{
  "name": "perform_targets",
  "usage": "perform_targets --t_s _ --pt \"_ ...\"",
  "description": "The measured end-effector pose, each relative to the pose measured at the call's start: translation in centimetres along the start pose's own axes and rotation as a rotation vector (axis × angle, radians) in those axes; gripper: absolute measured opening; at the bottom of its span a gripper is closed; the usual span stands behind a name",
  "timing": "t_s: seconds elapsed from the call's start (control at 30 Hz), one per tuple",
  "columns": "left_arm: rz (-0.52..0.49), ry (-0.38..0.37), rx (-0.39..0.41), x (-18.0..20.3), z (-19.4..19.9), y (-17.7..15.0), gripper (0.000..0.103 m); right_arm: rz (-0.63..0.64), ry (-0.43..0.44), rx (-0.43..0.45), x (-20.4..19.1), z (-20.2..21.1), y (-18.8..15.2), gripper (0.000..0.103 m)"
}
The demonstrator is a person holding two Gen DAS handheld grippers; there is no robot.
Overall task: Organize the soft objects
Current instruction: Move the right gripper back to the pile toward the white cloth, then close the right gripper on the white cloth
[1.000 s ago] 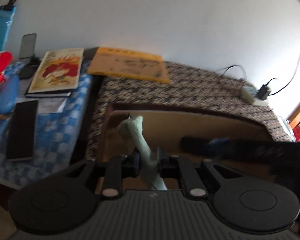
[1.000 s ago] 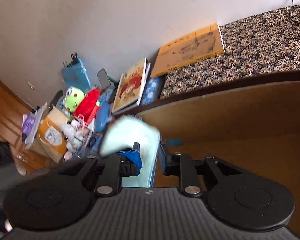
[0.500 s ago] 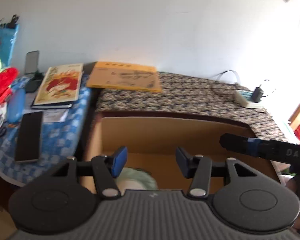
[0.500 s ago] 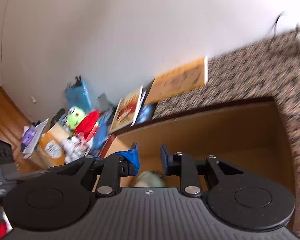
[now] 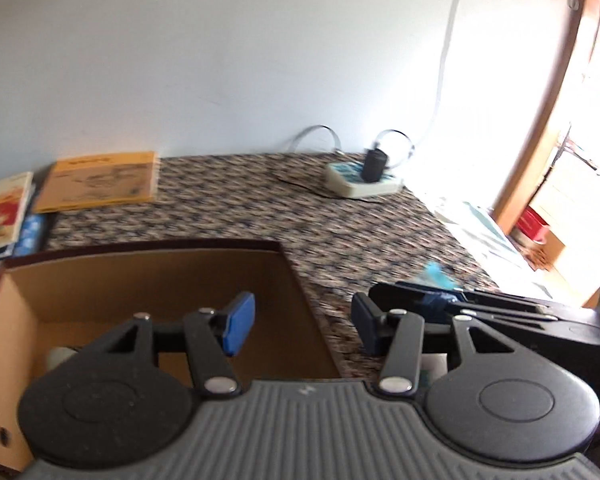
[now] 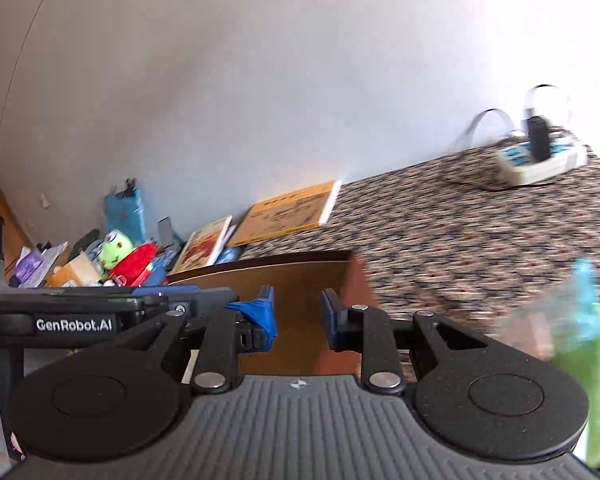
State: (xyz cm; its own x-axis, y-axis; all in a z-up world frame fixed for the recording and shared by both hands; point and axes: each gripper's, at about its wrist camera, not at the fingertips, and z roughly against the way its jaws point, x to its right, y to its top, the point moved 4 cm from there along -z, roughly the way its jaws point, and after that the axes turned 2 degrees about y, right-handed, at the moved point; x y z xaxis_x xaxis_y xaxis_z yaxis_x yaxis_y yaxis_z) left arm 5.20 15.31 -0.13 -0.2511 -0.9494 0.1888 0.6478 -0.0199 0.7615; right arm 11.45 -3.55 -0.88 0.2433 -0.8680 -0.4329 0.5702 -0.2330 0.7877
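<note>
Your left tool [image 5: 302, 322] has its jaws wide apart with nothing between them. Your right tool [image 6: 298, 314] shows only a narrow gap between its pads, also empty. Neither one carries anything.

Just ahead of and below the left tool is the cardboard box [image 5: 100, 288]. A pale soft item [image 5: 58, 356] lies in it, mostly hidden behind the tool's left arm. To the right of the right tool, near its side, a green soft thing [image 6: 596, 380] lies on the bench [image 5: 260, 208], with a bluish clear wrapper [image 6: 580, 308] at its top. Far off to the right tool's left sit more soft things, a green plush [image 6: 116, 246] and a red plush [image 6: 136, 262].

Likely troubles from here:
- The two tools sit side by side, nearly touching. If you swing either one across, they are likely to knock together.
- The right tool's gap looks too narrow for the green soft thing. If you reach without widening it, the pads may push the piece along the bench.
- If you pinch the wrapper alone, it may slip or tear and the piece may drop short of the box.
- The power strip [image 6: 540, 160] and its cables lie well ahead of the right tool. A wide sweep could snag them.
</note>
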Motion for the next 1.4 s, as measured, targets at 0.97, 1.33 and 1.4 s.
perform_targets --t_s 0.97,1.33,1.4 --pt "0.002 -0.144 -0.351 14.0 -9.6 -7.4 0.058 -0.300 0.007 -0.266 15.2 6.4 -4.5 0.012" --pt "0.002 -0.201 -0.353 14.0 -10.2 -8.5 0.039 -0.243 -0.028 -0.300 14.1 6.0 -5.4 0.010" --pt "-0.001 -0.214 -0.342 14.0 -9.7 -8.5 0.038 -0.232 -0.017 -0.292 13.5 6.1 -5.5 0.009"
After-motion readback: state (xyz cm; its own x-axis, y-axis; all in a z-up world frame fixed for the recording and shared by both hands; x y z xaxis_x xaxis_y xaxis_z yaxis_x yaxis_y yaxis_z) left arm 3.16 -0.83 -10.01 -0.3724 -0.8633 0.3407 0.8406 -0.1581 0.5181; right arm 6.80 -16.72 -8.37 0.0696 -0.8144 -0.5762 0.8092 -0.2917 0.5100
